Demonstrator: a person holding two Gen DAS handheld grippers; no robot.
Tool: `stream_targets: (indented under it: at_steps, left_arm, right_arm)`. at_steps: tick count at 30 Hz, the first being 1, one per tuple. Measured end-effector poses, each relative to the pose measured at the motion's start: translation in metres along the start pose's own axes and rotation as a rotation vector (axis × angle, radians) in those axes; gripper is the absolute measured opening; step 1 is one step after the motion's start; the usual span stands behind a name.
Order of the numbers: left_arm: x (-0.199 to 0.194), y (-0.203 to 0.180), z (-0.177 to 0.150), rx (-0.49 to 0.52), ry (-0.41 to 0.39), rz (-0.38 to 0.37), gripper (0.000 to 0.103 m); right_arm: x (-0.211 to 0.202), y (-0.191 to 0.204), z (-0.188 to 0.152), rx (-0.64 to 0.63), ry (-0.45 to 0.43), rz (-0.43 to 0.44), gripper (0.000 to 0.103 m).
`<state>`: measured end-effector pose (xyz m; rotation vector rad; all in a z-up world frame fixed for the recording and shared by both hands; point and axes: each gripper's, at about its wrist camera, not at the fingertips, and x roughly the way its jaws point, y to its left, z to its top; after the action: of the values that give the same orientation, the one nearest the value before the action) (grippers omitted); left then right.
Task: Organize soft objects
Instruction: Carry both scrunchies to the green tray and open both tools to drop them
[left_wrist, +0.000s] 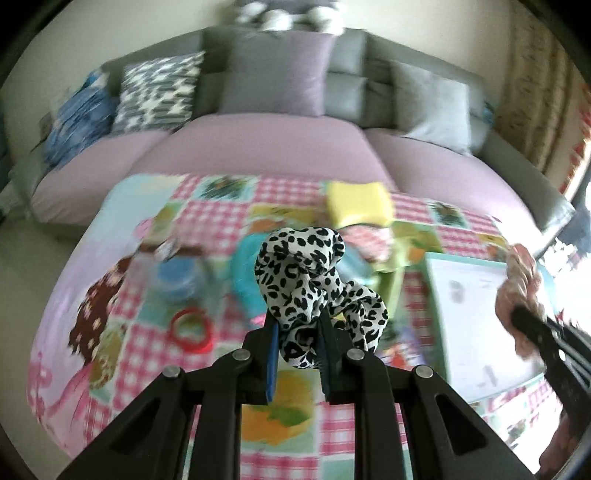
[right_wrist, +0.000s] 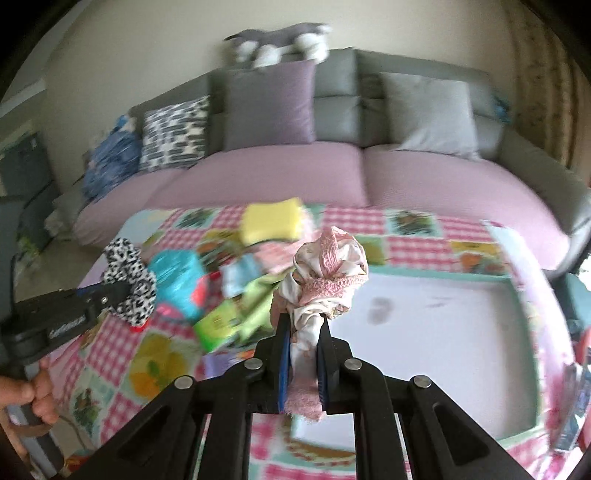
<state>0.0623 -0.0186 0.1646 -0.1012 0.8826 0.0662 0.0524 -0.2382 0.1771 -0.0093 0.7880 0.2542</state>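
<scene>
At nine o'clock in the right wrist view, the left gripper (right_wrist: 122, 291) pinches a leopard-print scrunchie (left_wrist: 314, 291) in nearly closed jaws, raised above the patchwork tablecloth (right_wrist: 110, 343). Centre, the right gripper (right_wrist: 303, 332) clamps a pink-and-white scrunchie (right_wrist: 328, 277) — jaws narrow too — with the white tray (right_wrist: 443, 325) at three o'clock and a yellow sponge (right_wrist: 271, 219) at twelve.

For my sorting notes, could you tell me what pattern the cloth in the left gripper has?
Black leopard-style spots on white cloth, clearest in the left wrist view.
</scene>
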Motion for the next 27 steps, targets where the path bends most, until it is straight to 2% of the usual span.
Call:
stream_targets:
  at_steps: [8, 15, 19, 22, 27]
  left_arm:
    - [0.004, -0.095, 0.028, 0.187, -0.03, -0.112, 0.019]
    - [0.021, -0.155, 0.036, 0.27, -0.023, -0.15, 0.019]
    - [0.039, -0.18, 0.032, 0.31, -0.006, -0.184, 0.019]
    - [0.057, -0.198, 0.024, 0.347, 0.02, -0.196, 0.019]
    - [0.09, -0.219, 0.008, 0.362, 0.082, -0.242, 0.019]
  right_arm:
    - [-0.006, -0.082, 0.016, 0.145, -0.008, -0.128, 0.013]
    - [-0.007, -0.156, 0.006, 0.3, -0.002, -0.232, 0.013]
    - [0.002, -0.186, -0.002, 0.369, 0.018, -0.289, 0.013]
    - [0.014, -0.199, -0.011, 0.403, 0.037, -0.292, 0.013]
    - [0.053, -0.208, -0.025, 0.421, 0.136, -0.26, 0.013]
